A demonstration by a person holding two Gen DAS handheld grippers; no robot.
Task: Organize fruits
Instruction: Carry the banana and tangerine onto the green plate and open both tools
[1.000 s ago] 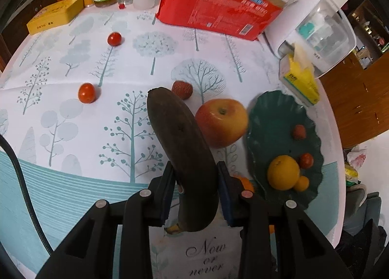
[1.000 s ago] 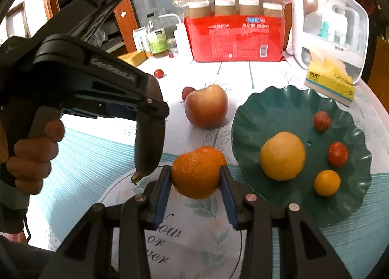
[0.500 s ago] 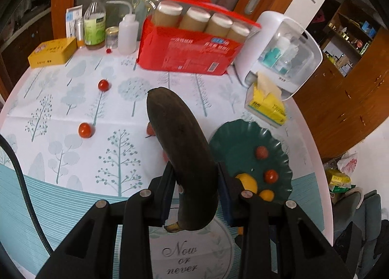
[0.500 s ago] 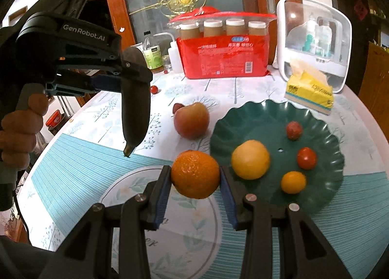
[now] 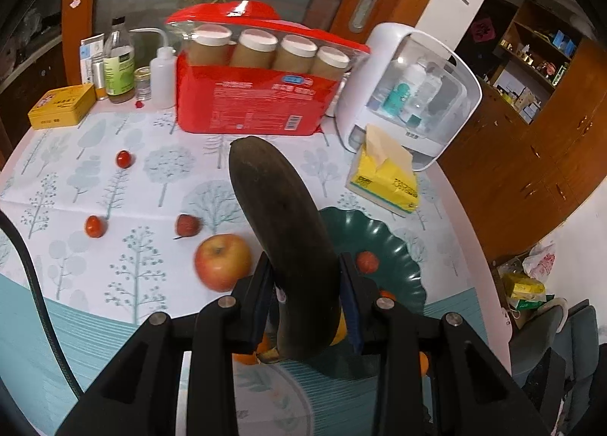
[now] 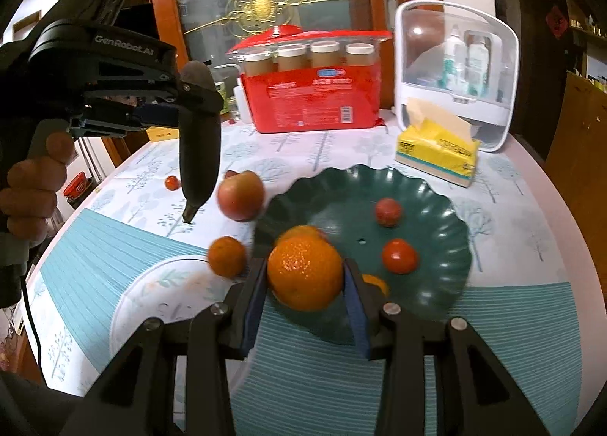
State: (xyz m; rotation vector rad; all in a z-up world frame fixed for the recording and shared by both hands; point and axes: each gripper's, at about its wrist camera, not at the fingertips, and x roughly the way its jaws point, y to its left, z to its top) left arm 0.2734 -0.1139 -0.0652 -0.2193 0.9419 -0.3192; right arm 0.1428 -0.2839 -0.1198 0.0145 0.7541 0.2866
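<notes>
Since a second ago both tongs have lifted and swung toward the scalloped dark-green plate (image 6: 447, 208). Left tongs (image 5: 307, 299) clamp the blackened overripe banana (image 5: 282, 238) mid-length: soft, bruises easily. Right tongs (image 6: 305, 276) pinch the round orange (image 6: 303, 271) over the plate rim: firm, rolls. Plate holds several small fruits; red apple (image 6: 241, 195) sits beside it on the bench (image 6: 531, 246).

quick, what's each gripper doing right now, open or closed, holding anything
Left gripper: closed on the dark banana.
Right gripper: closed on an orange.
</notes>
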